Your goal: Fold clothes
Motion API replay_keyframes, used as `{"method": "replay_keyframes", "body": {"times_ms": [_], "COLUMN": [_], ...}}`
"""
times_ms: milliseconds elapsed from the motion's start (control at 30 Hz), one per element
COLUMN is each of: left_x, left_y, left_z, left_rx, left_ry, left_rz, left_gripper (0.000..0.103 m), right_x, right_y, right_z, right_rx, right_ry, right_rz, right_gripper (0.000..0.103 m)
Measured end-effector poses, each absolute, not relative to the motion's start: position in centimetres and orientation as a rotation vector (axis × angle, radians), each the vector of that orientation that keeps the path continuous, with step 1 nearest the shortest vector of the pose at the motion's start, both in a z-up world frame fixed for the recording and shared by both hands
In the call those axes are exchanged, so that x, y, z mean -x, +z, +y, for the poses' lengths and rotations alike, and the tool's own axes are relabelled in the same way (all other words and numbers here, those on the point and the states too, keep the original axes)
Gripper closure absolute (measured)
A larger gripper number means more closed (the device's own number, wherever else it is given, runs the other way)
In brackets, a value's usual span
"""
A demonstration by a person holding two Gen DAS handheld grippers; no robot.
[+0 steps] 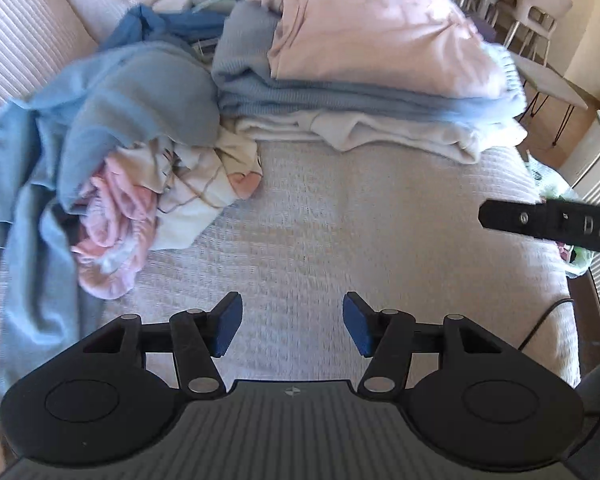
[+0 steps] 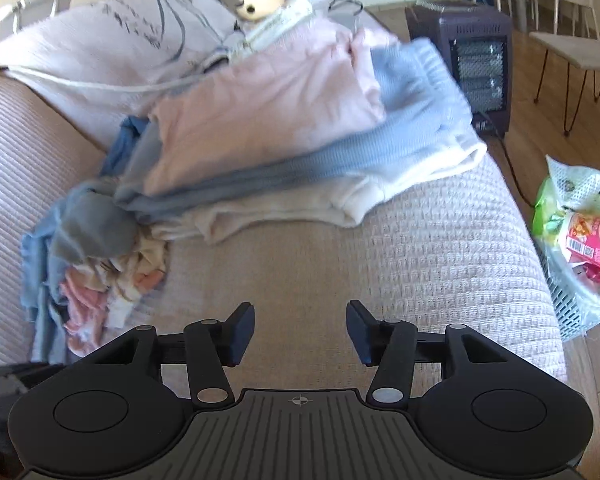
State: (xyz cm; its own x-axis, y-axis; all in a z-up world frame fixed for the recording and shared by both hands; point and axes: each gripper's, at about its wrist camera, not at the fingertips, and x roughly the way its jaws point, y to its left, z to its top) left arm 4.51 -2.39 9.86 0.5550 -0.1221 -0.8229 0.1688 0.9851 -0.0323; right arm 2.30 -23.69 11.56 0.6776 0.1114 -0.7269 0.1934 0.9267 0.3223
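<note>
Tongs, left and right, gape wide, holding nothing.

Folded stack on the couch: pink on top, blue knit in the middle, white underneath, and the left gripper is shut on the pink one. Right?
Not quite. The left gripper is open and empty over the bare couch cover, as the left wrist view shows. The stack order, pink, blue knit, white, is correct.

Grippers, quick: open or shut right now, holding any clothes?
Left gripper: open, holding nothing, over the bare woven sofa cover.
Right gripper: open, holding nothing.
</note>
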Motion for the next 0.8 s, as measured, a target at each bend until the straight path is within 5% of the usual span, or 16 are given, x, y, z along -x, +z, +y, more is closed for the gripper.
{"method": "replay_keyframes", "body": {"times_ms": [333, 800], "left_x": [1.9, 9.1], "left_y": [13.6, 13.7], "left_z": [-1.2, -3.6], "left_rx": [-0.103, -0.078], "left_ry": [-0.135, -0.07], "left_rz": [0.83, 0.696], "left_gripper": [0.028, 0.008], "right_x": [0.4, 2.3], "right_y": [14.6, 15.5], "right_z": [-22.3, -22.2], "right_rx": [-0.404, -0.446], "right_ry": [-0.036, -0.024], "right_rz": [0.76, 0.733], "right_gripper": [0.03, 0.022]}}
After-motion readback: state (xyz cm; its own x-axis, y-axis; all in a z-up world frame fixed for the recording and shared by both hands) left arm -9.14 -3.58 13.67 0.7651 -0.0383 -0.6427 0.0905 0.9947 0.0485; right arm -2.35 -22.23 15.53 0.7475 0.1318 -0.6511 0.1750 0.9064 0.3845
